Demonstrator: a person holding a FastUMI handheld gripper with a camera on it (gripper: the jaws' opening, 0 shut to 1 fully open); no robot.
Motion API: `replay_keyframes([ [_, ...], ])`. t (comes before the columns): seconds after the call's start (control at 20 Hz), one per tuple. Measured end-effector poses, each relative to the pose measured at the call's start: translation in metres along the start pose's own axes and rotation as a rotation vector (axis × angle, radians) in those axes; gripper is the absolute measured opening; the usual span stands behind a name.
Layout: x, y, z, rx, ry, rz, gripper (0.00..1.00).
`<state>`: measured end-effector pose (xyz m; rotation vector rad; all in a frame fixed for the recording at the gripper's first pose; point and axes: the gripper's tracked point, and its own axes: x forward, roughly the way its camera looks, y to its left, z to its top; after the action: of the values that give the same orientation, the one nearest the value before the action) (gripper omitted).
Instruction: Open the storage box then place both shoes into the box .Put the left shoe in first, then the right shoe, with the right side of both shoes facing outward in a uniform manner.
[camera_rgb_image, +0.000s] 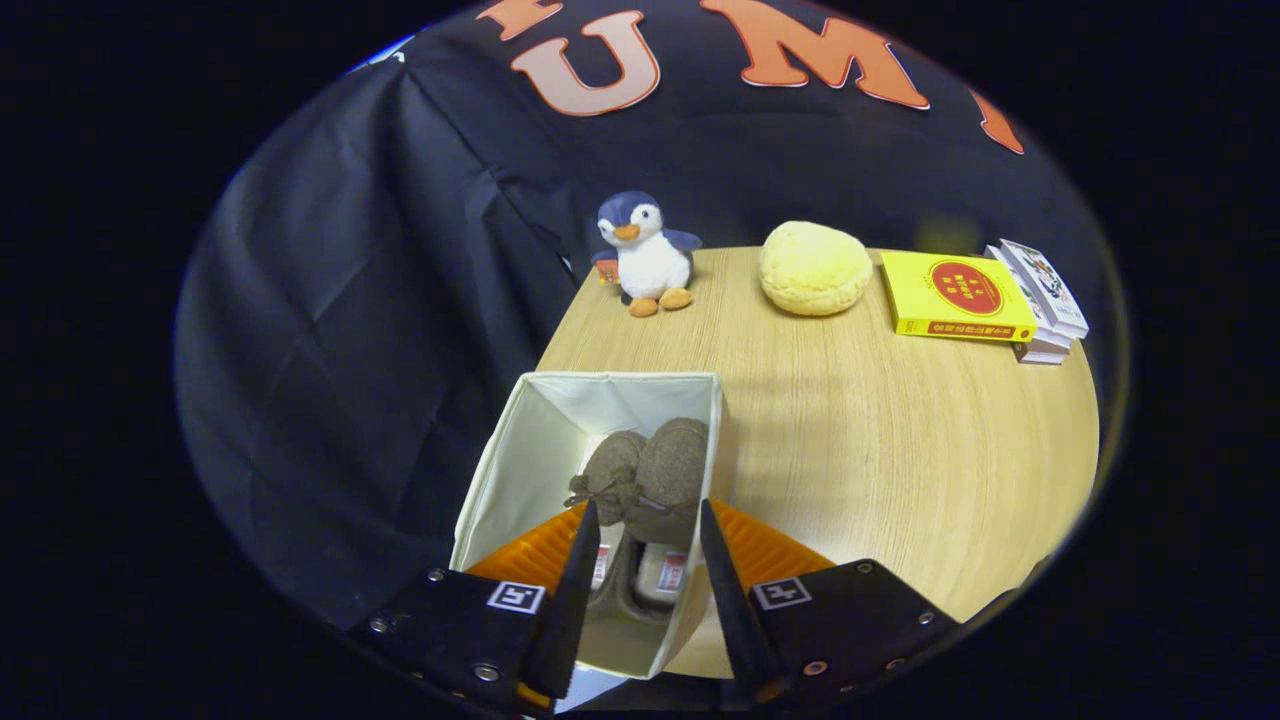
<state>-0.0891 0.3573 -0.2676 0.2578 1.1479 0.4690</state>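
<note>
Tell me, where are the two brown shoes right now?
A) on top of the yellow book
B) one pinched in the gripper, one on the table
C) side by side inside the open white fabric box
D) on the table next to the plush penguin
C: both brown shoes sit side by side inside the white fabric storage box, with the gripper open above them, its fingers pressing nothing.

Inside the storage box (520, 470), the heels of both shoes (650, 480) sit hidden behind the gripper (645, 560), whose spread jaws hold nothing. The box's near wall is cut off behind the gripper. Beyond the box, the book covers (960, 295) are too small to read.
</note>
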Motion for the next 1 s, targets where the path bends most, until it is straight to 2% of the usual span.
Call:
replay_keyframes([
  [0.2, -0.028, -0.032, 0.025, 0.009, -0.134, 0.019, 0.89],
  [0.3, -0.044, -0.057, 0.037, 0.018, -0.194, 0.005, 0.96],
  [0.5, -0.076, -0.104, 0.058, 0.06, -0.3, 0.002, 0.98],
  [0.65, -0.11, -0.149, 0.08, 0.048, -0.427, -0.035, 0.98],
  [1.0, -0.183, -0.237, 0.108, 0.059, -0.631, -0.118, 0.98],
])
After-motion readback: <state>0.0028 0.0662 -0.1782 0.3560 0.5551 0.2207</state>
